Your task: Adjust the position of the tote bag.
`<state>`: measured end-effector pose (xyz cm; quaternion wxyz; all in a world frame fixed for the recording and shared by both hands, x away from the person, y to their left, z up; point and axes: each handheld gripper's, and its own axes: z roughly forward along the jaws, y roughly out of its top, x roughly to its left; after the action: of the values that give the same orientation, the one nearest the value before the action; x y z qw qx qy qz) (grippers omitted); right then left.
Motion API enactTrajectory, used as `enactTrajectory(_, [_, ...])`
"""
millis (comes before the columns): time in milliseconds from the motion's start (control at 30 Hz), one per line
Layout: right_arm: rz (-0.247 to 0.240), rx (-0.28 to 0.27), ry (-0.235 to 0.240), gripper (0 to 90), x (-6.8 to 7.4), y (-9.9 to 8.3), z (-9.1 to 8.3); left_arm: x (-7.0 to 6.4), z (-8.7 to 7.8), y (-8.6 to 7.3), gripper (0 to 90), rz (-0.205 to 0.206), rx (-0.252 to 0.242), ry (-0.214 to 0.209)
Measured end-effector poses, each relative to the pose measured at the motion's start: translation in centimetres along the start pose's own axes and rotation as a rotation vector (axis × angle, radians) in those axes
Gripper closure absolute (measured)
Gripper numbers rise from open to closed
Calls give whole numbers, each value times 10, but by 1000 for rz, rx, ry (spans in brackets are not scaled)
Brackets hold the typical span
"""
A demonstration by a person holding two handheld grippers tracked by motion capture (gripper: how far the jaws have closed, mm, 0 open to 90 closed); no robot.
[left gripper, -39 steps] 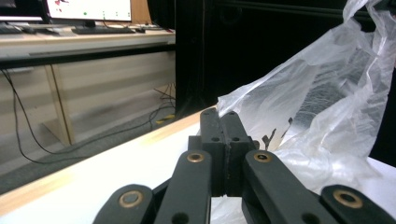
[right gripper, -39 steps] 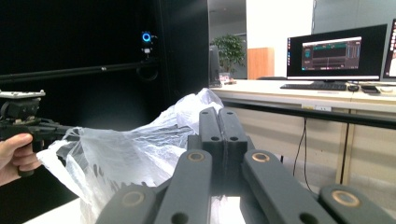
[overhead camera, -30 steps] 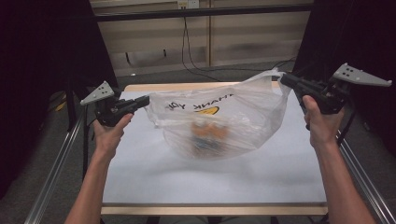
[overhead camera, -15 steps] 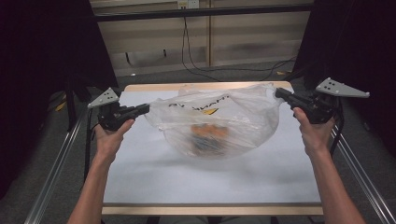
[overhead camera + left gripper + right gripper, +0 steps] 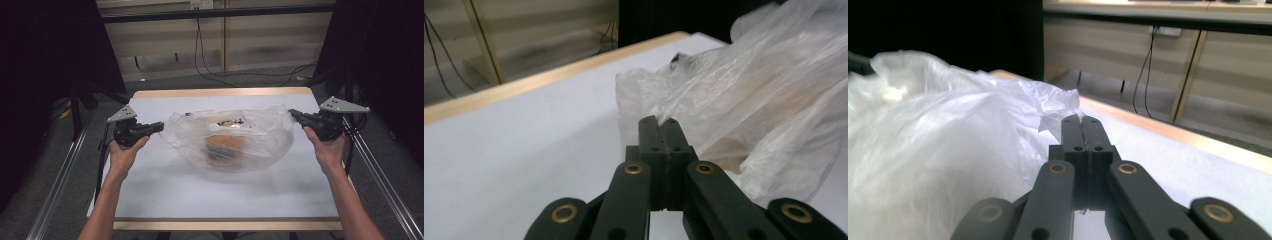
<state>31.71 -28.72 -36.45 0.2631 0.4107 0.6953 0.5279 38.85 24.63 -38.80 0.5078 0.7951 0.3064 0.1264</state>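
While pinched both ends: bag (image 5: 230,140) between fingers (image 5: 658,131).

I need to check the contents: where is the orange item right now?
In the high view the orange item lies inside the clear plastic bag at the table's middle, between the two grippers.

the plastic bag (image 5: 227,140) now sags lower and flatter on the table (image 5: 165,190), with both grippers dropped closer to it.
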Motion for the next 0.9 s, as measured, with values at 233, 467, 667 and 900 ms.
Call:
enactTrajectory(233, [17,33,4,900,-7,-23,3,-2,7,-9,900,4,21,-9])
enactTrajectory(467, [8,44,26,900,-1,-32,0,0,12,-29,900,-22,56,-15])
enactTrajectory(667, [8,83,26,900,0,-41,1,-3,15,-34,900,27,127,-2])
enactTrajectory(900, [-35,138,31,900,4,-50,6,-2,19,-41,900,43,187,16])
